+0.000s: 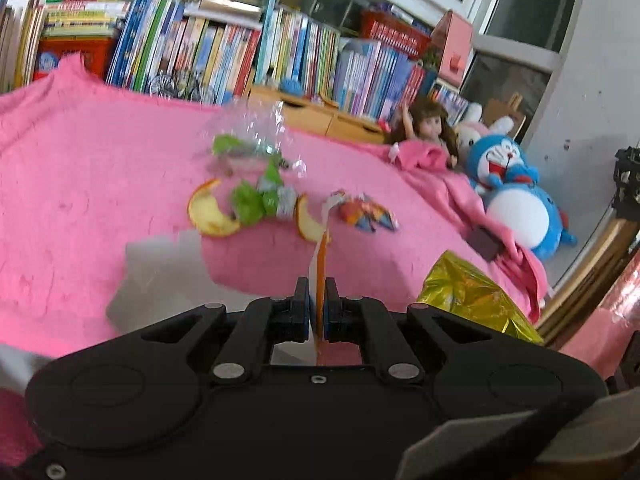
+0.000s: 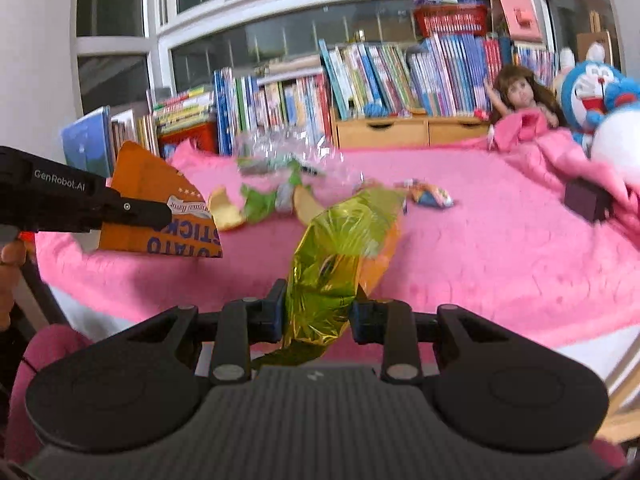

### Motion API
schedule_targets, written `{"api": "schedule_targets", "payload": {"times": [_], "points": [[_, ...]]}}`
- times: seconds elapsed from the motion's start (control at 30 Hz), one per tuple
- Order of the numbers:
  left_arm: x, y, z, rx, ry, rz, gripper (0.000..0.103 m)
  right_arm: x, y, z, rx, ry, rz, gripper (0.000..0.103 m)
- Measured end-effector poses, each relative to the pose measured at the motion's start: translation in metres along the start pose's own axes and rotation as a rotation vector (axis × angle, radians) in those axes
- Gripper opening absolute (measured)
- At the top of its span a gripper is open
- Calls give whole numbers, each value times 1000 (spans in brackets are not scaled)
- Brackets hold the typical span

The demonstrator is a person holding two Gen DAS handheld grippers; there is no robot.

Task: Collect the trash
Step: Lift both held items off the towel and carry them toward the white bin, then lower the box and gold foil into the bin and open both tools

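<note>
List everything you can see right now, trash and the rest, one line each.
Orange potato-stick packet: 1, orange, in left gripper.
Gold foil wrapper: 1, gold, in right gripper.
Orange peel pieces: 2, on pink blanket.
Green crumpled wrappers: several, between peels.
Clear plastic bag: 1, behind them.
Multicoloured snack wrapper: 1, right of peels.
Brown-haired doll: 1, blanket's far corner.
Blue cat plush: 1, beside doll.
Books: many, back shelf.
Left gripper: shut.
Right gripper: shut.
</note>
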State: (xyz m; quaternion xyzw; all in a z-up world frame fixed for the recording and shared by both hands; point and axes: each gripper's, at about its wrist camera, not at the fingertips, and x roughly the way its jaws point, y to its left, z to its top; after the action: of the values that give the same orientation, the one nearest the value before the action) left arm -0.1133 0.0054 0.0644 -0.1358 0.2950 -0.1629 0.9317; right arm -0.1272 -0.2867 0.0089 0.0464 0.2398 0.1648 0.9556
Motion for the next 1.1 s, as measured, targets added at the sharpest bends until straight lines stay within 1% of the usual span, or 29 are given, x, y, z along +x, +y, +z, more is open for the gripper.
{"api": "schedule_targets", "payload": {"times": [0.23, 0.4, 0.63, 0.8, 1.03, 1.1], "points": [[0, 0, -18, 24, 74, 10, 6, -2, 6, -28, 8, 111, 24, 33], [4, -9, -33, 50, 144, -31, 6, 4, 10, -48, 6, 187, 35, 33], [21, -18, -59, 68, 257, -43, 6, 22, 9, -75, 20, 300, 23, 33], [34, -22, -78, 91, 322, -28, 6, 29, 7, -85, 22, 343, 12, 33], [48, -25, -93, 113, 374, -16, 6, 38, 6, -98, 25, 415, 4, 33], [50, -26, -96, 119, 388, -23, 6, 39, 6, -100, 25, 427, 9, 33]]}}
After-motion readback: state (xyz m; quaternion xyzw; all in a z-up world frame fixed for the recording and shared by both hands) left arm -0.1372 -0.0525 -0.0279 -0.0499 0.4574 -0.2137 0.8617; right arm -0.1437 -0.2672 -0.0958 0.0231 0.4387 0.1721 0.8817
